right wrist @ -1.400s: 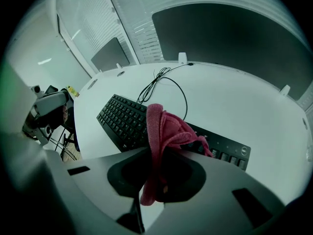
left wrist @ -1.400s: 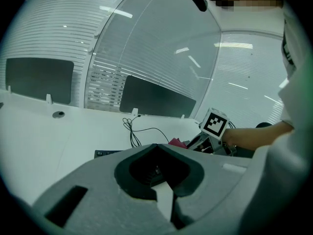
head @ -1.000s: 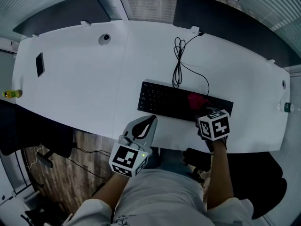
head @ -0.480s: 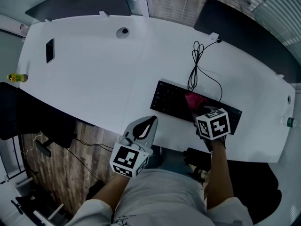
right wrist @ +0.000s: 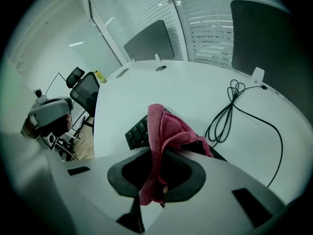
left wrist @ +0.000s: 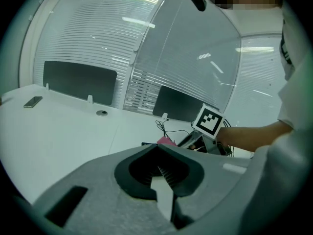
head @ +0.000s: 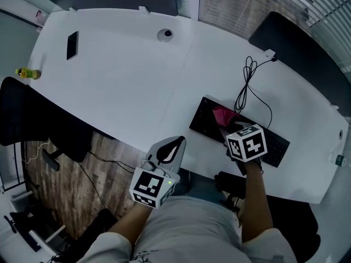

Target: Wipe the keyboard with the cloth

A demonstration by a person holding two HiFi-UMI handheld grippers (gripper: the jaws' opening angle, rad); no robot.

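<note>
Cloth [right wrist: 168,126] clamped in rt tool [right wrist: 155,153], draped fwd over keyboard's [head: 274,141] left end; lt tool [left wrist: 157,148] closed, empty.

A black keyboard [head: 204,119] is laid near the front edge of the white desk [head: 126,86]. A looped black cord [head: 244,89] is seen behind it. Far left, a small dark flat thing [head: 72,45], maybe a phone, is laid.

My right gripper [head: 227,126] and the cloth [head: 222,114] cover the middle of the keyboard [head: 205,119]; yellow thing [head: 27,73] at the table [head: 120,81] edge, too small to tell
</note>
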